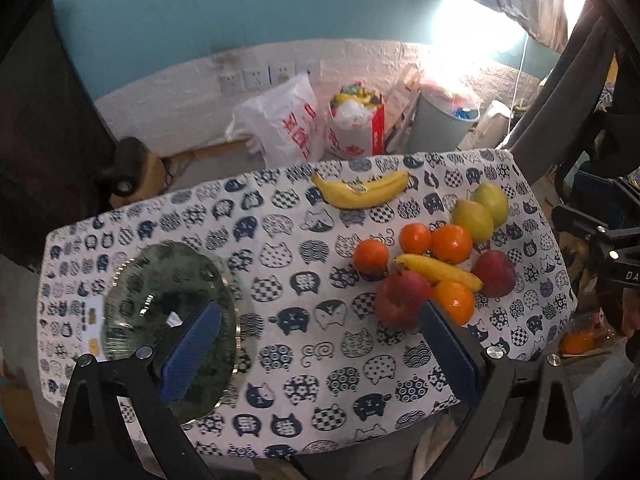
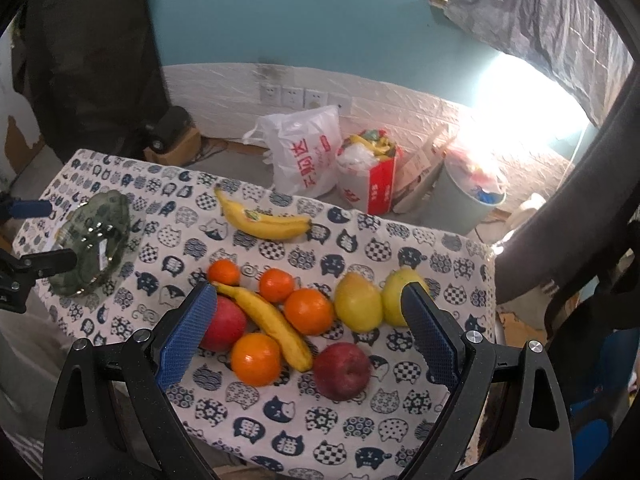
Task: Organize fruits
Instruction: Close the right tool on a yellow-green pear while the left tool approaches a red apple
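A heap of fruit lies on the cat-print tablecloth (image 1: 280, 280): several oranges (image 2: 308, 311), two red apples (image 2: 342, 371), two yellow-green pears (image 2: 357, 307) and a banana (image 2: 272, 326). A second banana (image 1: 360, 192) lies apart near the far edge. A green glass plate (image 1: 168, 300) sits at the table's left, also in the right wrist view (image 2: 96, 236). My left gripper (image 1: 320, 320) is open and empty, above the table between plate and fruit. My right gripper (image 2: 308, 308) is open and empty, hovering over the fruit heap.
Beyond the table's far edge stand a white plastic bag (image 1: 288, 120), a red-and-white box of rubbish (image 1: 356, 128) and a grey bin (image 1: 444, 124) against the white brick wall. A dark chair back (image 2: 560, 240) stands to the right of the table.
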Demonstrator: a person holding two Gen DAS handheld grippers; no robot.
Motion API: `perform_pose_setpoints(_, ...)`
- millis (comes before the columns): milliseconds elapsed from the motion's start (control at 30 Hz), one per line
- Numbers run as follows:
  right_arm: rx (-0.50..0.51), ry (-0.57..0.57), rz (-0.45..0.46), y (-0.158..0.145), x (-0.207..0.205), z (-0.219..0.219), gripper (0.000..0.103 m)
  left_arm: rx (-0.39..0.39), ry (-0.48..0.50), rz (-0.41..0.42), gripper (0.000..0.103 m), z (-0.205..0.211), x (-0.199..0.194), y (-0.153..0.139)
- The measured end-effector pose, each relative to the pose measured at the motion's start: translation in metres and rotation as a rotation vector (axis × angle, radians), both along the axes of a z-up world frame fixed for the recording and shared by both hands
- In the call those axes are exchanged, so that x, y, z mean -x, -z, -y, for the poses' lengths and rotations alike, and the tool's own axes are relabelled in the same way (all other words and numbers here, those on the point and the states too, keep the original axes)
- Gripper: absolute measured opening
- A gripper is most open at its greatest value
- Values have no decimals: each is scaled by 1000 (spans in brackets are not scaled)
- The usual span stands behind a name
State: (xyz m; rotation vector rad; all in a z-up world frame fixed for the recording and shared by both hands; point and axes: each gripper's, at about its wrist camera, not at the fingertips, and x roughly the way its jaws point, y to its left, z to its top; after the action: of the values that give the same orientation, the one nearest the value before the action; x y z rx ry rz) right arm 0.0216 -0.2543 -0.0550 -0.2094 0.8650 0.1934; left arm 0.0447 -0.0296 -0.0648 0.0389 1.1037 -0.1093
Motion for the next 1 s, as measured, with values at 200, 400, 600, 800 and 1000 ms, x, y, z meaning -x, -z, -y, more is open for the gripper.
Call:
perform_pose_setpoints(200, 11, 14, -61, 13, -18, 27, 92, 6, 14, -43, 101, 18, -20, 19)
perform_pose_setpoints(400, 33, 53, -131, 34, -35, 58, 92, -6, 32, -70, 101, 35, -38, 35)
perform_pose_setpoints(600, 57, 88, -216, 60, -59, 84, 92, -29, 48, -112, 101, 50, -61, 55)
perform_pose_setpoints(800, 65, 118, -271, 83, -87, 103, 92, -42, 53, -133, 101, 61, -78, 72)
perform_pose_setpoints(1000, 44, 160, -319, 108, -114, 121, 92, -33, 35, -147, 101, 64, -94, 84)
